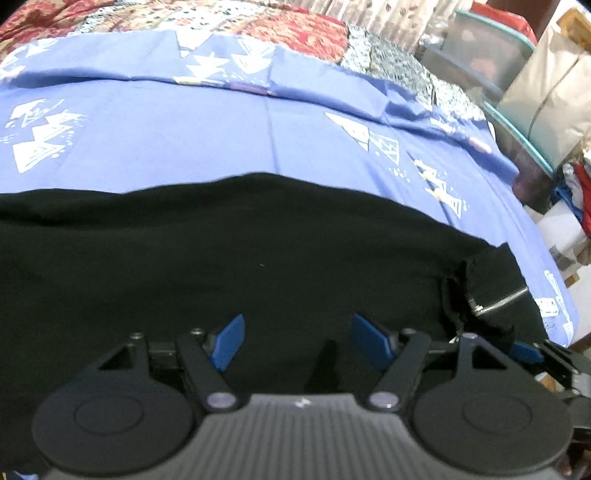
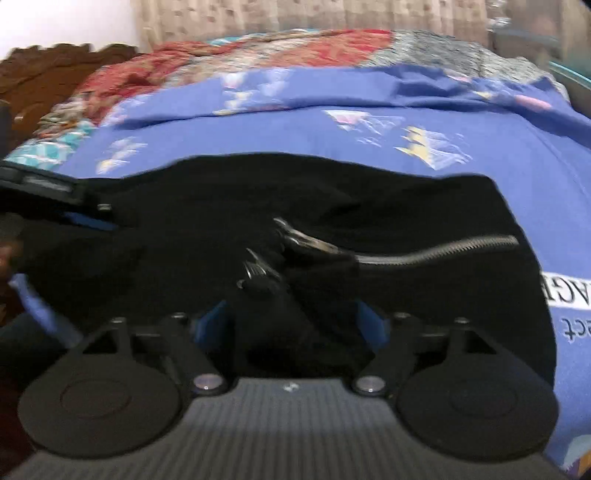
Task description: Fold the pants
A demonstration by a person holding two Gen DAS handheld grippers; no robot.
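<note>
Black pants [image 1: 229,251] lie spread across a blue patterned bedsheet [image 1: 184,125]. A silver zipper [image 1: 498,301] shows at their right end. My left gripper [image 1: 297,332] is open, its blue fingers [image 1: 231,341] wide apart just above the black cloth. In the right wrist view the pants [image 2: 258,206] fill the middle, with the zipper [image 2: 443,247] and metal fastenings [image 2: 295,236] ahead. My right gripper [image 2: 291,317] stands wide with bunched black cloth between its blue fingers [image 2: 212,319]; the fingers do not press it. The left gripper also shows at the left edge [image 2: 85,218].
A red and patterned quilt [image 1: 295,33] lies beyond the blue sheet. Plastic storage bins [image 1: 487,62] and bags [image 1: 554,96] stand to the right of the bed. A dark wooden headboard [image 2: 55,74] is at the far left. Curtains [image 2: 295,18] hang behind.
</note>
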